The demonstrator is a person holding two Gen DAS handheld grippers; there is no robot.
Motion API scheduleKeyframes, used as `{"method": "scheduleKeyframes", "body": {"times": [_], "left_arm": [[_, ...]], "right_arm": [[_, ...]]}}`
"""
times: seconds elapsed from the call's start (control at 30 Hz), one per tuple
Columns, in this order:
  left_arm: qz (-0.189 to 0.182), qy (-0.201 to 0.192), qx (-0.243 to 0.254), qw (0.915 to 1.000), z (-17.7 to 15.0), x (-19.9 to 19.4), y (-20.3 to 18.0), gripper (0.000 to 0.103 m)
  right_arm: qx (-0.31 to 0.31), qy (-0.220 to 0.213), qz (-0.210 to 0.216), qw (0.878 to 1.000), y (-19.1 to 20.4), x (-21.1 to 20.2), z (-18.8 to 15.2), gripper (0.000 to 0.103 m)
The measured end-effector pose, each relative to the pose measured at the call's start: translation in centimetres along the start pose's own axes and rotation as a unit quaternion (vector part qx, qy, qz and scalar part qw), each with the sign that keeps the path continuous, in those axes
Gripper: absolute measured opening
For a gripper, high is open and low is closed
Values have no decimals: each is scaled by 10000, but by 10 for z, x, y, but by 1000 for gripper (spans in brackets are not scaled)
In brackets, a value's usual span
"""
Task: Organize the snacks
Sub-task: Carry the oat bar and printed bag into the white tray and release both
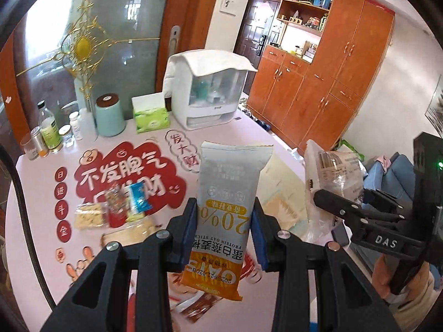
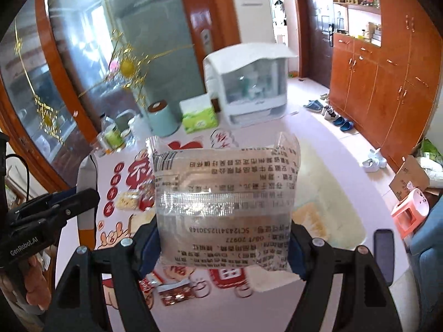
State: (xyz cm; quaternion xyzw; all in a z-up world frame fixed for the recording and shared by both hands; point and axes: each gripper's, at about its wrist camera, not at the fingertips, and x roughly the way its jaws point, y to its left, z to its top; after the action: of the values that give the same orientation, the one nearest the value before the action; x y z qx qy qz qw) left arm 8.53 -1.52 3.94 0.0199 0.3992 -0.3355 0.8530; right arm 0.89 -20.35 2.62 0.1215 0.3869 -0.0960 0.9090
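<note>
My left gripper [image 1: 224,207] is shut on a grey and yellow oat stick packet [image 1: 229,177], held upright above the pink table [image 1: 36,193]. To its right, my right gripper [image 1: 343,196] holds a clear printed snack bag [image 1: 332,166]. In the right wrist view that clear bag [image 2: 224,202] fills the middle, and the right gripper [image 2: 223,227] clamps its two sides. The left gripper [image 2: 74,202] shows at the left edge with the oat stick packet [image 2: 83,171] seen edge-on. A pile of small snack packets [image 1: 116,207] lies on the table below.
At the table's far side stand a white covered appliance [image 1: 207,94], a green tissue box [image 1: 151,116], a mint canister [image 1: 109,116] and several bottles [image 1: 49,132]. A dark phone [image 2: 383,251] lies near the right edge. A small red packet [image 2: 175,296] lies near the front.
</note>
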Motion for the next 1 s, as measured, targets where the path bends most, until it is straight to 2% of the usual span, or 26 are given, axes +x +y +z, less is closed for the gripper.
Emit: {"method": "scheduleKeyframes", "body": {"times": [0.23, 0.47, 0.57, 0.77, 0.83, 0.9, 0.93, 0.97, 1.0], "left_arm": [[168, -1, -295, 9994, 26, 53, -70, 35], [458, 86, -420, 9980, 47, 109, -123, 35], [585, 187, -449, 9971, 53, 128, -129, 35], [1166, 467, -303, 9916, 60, 171, -129, 39], [1238, 532, -303, 9904, 59, 178, -126, 45], [1549, 587, -272, 9858, 57, 184, -121, 68], [1707, 576, -283, 9832, 55, 185, -118, 75], [1734, 552, -307, 9828, 53, 183, -115, 88], [1688, 502, -365, 9837, 51, 182, -112, 95]], "right_arm": [[-296, 85, 110, 9995, -76, 6, 21, 76], [-478, 157, 33, 9987, -126, 28, 47, 77], [-514, 258, -3, 9983, -135, 44, 55, 77], [-584, 682, -62, 9959, -141, 89, 62, 82], [-548, 851, -65, 9948, -146, 103, 60, 83], [-514, 1008, 21, 9936, -151, 113, 57, 83], [-459, 1120, 83, 9926, -154, 119, 55, 83], [-397, 1214, 118, 9917, -156, 124, 53, 83], [-349, 1289, 153, 9909, -158, 128, 52, 84]]}}
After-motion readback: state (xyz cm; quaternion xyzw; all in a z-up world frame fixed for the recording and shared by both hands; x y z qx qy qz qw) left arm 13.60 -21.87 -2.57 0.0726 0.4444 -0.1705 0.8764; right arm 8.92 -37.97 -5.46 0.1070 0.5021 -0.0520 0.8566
